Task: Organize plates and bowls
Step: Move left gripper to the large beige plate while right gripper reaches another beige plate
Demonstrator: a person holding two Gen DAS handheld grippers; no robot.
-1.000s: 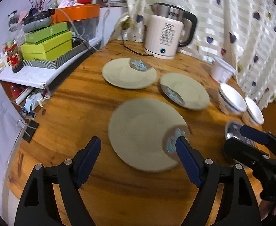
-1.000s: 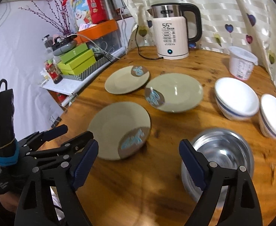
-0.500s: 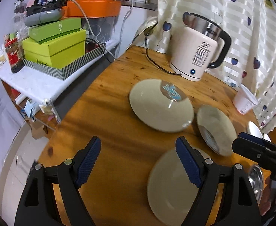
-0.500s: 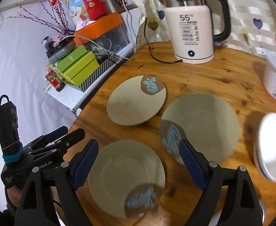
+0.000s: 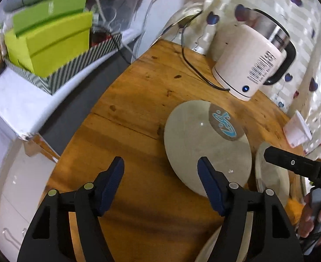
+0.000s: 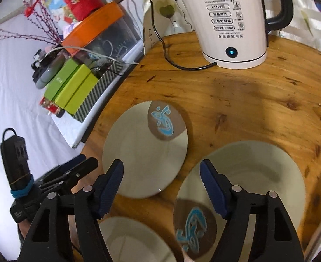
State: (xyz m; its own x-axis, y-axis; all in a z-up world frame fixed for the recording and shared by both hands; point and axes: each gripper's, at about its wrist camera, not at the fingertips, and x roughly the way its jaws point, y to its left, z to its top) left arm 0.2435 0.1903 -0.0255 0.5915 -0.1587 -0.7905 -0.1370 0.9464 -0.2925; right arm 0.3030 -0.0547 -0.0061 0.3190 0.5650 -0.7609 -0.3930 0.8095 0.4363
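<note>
Wooden round table (image 5: 143,100); three grey-green plates, each marked with a brown patch bearing a blue figure.

Left wrist view: the left gripper (image 5: 160,183) is seen over bare wood, jaws closing, nothing between them — no grip on anything. Its right finger overlaps the near rim of the far plate (image 5: 206,146); contact cannot be told. A second plate (image 5: 272,174) is glimpsed only as a sliver behind the right gripper's black body, with fingers of the person's hand (image 5: 313,218) at the lower right edge. A white cup (image 5: 297,128) by the curtain is shown here only.

Right wrist view: the right gripper (image 6: 161,187) is seen with jaws closing and unloaded, poised over the gap between the far plate (image 6: 143,150) and the second plate (image 6: 248,179), which appears whole here. The third plate (image 6: 129,238), at the lower edge, is shown clearly in this view alone. The left gripper's body, with a blue band, is seen at the far left.

In both views: a white kettle (image 6: 232,21) behind the plates, its cord trailing over the table; green boxes (image 5: 51,41) on the side shelf.
</note>
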